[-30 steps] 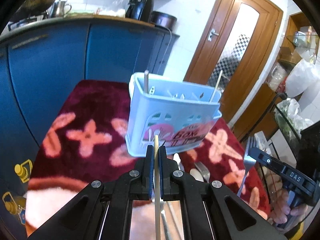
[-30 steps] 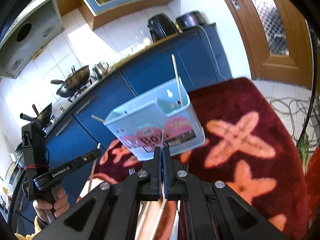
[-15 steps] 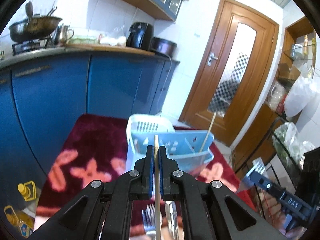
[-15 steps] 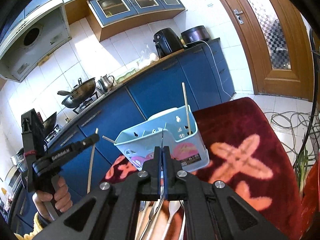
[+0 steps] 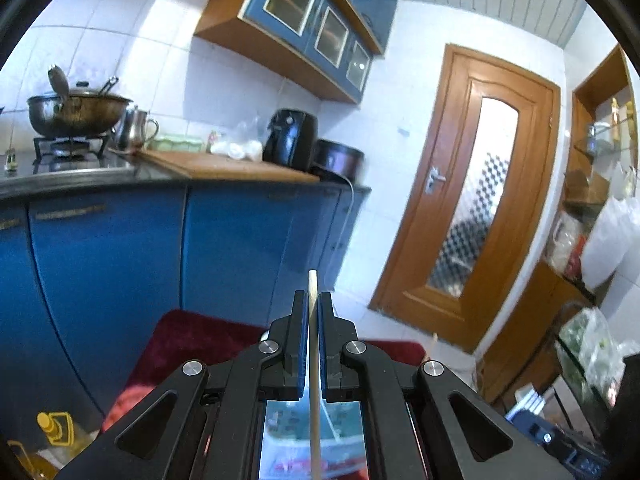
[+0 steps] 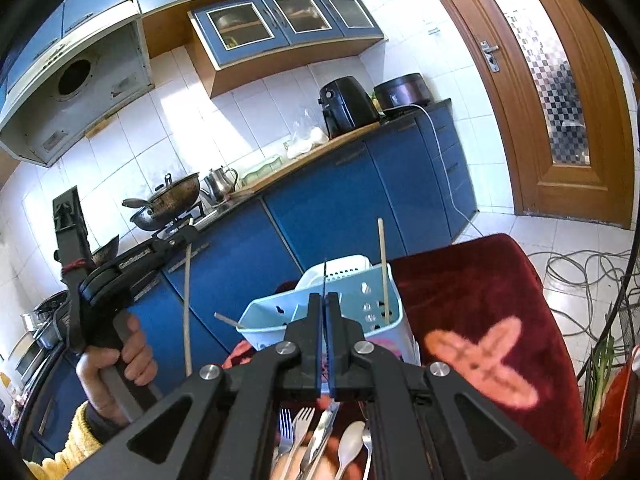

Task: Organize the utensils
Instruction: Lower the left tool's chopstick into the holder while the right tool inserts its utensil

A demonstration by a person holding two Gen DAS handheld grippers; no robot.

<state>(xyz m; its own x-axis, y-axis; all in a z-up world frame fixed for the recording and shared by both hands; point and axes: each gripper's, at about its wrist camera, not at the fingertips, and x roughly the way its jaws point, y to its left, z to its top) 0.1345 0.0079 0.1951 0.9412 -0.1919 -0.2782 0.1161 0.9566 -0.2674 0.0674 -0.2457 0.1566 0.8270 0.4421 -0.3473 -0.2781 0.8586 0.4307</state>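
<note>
Left wrist view: left tool [image 5: 313, 308] clamped on thin pale wooden chopstick [image 5: 313, 380], above light blue plastic utensil box [image 5: 280, 432].

Right wrist view: right tool [image 6: 325, 312] pinching thin metal utensil [image 6: 324, 276]; box [image 6: 260, 320] on dark red flowered bench [image 6: 480, 280], holding 1 upright chopstick [image 6: 383, 264].

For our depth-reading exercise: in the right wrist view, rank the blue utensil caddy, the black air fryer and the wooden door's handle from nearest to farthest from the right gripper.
1. Blue utensil caddy, just ahead of the right gripper, on the red cloth.
2. Black air fryer, on the counter beyond the caddy.
3. Door handle, far upper right; its gap from the air fryer is less plain.
</note>
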